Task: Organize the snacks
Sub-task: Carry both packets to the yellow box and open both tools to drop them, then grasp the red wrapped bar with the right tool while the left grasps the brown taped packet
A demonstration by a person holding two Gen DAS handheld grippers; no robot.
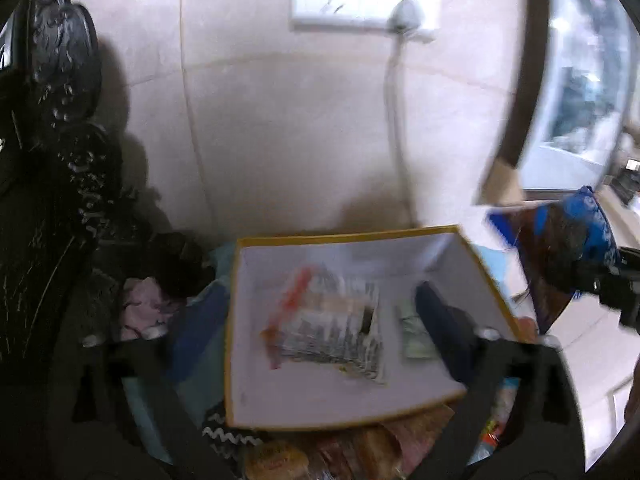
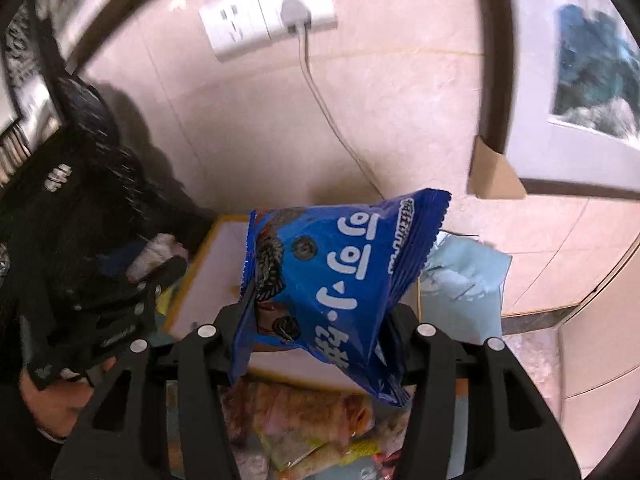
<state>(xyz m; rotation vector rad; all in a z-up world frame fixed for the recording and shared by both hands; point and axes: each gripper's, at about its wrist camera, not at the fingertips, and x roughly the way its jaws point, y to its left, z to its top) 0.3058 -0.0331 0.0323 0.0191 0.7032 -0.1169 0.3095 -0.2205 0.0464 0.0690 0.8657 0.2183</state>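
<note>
The right gripper (image 2: pixel 320 320) has its jaws clamped on a blue cookie bag (image 2: pixel 336 276), held in the air above the yellow-rimmed box (image 1: pixel 236 320). In the left wrist view the bag is at 3 o'clock. The left gripper (image 1: pixel 320 344) hangs over the box with its jaws wide apart – inside lie a striped packet (image 1: pixel 340 332) and a dark one (image 1: pixel 444 332). Loose snacks (image 2: pixel 304 420) lie at 6 o'clock.

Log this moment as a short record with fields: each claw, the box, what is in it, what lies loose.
right claw: shut on the blue snack bag, held in the air above the box
left claw: open, holds nothing, hovers over the box
box: yellow-rimmed, pale inside
in box: striped packet, small green packet, dark item
loose snacks: piled at the box's near edge
</note>
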